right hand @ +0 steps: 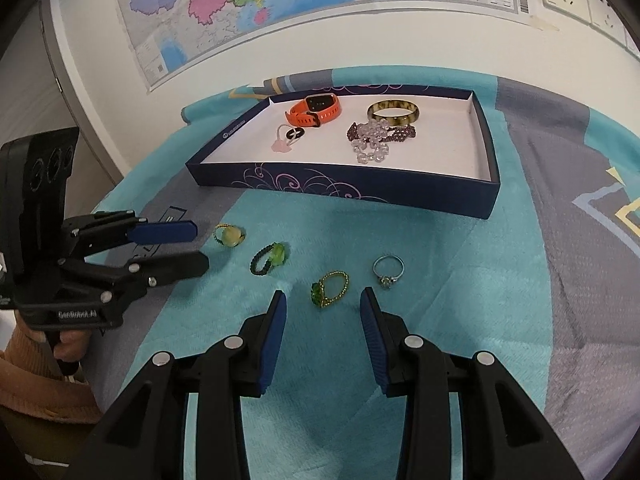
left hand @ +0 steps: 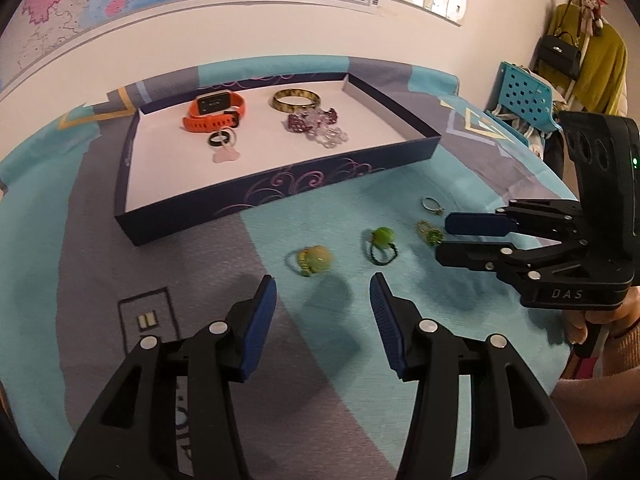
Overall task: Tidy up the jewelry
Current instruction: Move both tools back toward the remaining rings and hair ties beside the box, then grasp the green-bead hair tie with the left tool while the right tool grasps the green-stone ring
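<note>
A dark blue tray (right hand: pixel 360 188) with a white floor sits on a teal and grey cloth (right hand: pixel 440 320), at about 12 o'clock from both grippers. Inside it lie an orange smartwatch (right hand: pixel 316 110), a mottled amber bangle (right hand: pixel 394 112), a dark red bead bracelet (right hand: pixel 400 132) tangled with a clear bead bracelet (right hand: pixel 372 148), and a black ring (right hand: pixel 294 133) touching a pink charm ring (right hand: pixel 280 142). Four rings lie loose on the cloth in front of the tray: a pale yellow-green stone ring (right hand: pixel 230 235), a dark beaded ring with a green stone (right hand: pixel 270 258), a gold beaded ring with a green stone (right hand: pixel 330 290) and a silver ring (right hand: pixel 388 270). The right gripper (right hand: pixel 323 300) hovers with its jaws wide and empty, the gold beaded ring just ahead between the fingertips at 12 o'clock. The left gripper (left hand: pixel 323 286) is likewise spread wide and holds nothing, the pale stone ring just ahead at 12 o'clock
</note>
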`<state>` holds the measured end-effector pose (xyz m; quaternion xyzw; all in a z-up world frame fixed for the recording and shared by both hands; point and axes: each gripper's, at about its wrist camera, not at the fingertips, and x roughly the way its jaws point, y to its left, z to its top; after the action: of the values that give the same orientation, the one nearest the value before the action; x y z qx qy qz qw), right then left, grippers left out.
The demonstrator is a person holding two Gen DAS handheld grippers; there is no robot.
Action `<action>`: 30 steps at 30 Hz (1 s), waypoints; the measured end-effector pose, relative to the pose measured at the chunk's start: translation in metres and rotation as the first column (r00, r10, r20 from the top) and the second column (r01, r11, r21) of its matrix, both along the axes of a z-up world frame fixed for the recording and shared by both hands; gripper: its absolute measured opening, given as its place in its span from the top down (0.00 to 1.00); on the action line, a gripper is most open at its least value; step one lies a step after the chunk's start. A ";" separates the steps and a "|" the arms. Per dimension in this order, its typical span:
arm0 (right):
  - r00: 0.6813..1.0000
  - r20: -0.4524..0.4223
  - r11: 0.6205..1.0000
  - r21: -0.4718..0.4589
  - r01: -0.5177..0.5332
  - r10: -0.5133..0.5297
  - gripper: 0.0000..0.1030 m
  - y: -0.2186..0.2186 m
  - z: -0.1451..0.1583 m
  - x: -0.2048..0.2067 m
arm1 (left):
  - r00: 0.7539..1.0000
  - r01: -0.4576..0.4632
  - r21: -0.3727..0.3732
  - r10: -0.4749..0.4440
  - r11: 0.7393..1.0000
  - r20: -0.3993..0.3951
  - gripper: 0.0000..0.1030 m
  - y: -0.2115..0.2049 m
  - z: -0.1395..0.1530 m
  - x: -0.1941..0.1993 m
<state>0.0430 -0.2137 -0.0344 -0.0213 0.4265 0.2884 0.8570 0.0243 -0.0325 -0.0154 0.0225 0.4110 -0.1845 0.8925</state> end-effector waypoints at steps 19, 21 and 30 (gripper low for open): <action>1.000 0.027 0.999 -0.036 0.004 -0.003 0.66 0.006 -0.001 -0.002 | 0.995 0.088 -0.039 -0.090 0.995 -0.048 0.58 -0.035 -0.007 0.017; 1.000 0.027 0.999 -0.038 0.003 -0.002 0.66 0.007 -0.001 -0.001 | 0.995 0.090 -0.034 -0.091 0.995 -0.045 0.58 -0.037 -0.007 0.020; 1.000 0.021 0.999 -0.052 0.005 -0.004 0.70 0.010 -0.001 0.003 | 0.994 0.099 -0.024 -0.100 0.995 -0.039 0.70 -0.041 -0.008 0.029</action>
<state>0.0463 -0.2042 -0.0354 -0.0457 0.4252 0.2749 0.8611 0.0536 -0.0733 -0.0239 0.0292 0.4253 -0.2337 0.8739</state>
